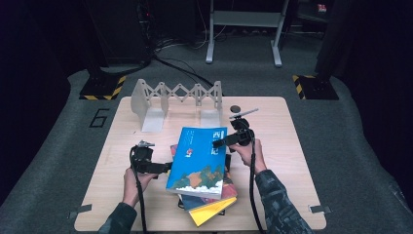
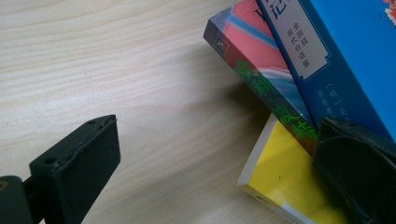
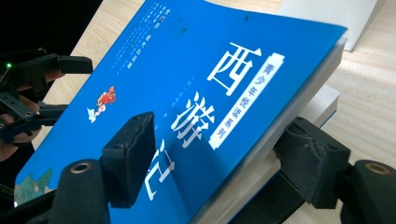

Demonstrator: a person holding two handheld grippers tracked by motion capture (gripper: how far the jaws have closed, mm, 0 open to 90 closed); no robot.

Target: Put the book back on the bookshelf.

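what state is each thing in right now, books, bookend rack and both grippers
blue book: top of the pile, one edge lifted, gripped by the right gripper
red-green book: flat under it
yellow book: flat, lower in the pile
bookend rack: upright, stretched open, no books in it
left gripper: open at the pile's edge

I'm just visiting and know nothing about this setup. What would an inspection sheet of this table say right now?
Surface: pale wooden table, bare around the books.
Job's things: blue book tilted on top of a stack; a red-and-green book and a yellow book beneath it.
Clutter: grey folding book rack at the far edge, nothing in it.
Grippers: right claw has one jaw on the blue book's cover and one under its edge; left claw open beside the stack.
Cables: one trails from each claw toward the person; more lie on the floor beyond.
Surroundings: grey carpet, striped stand bases, dark room.
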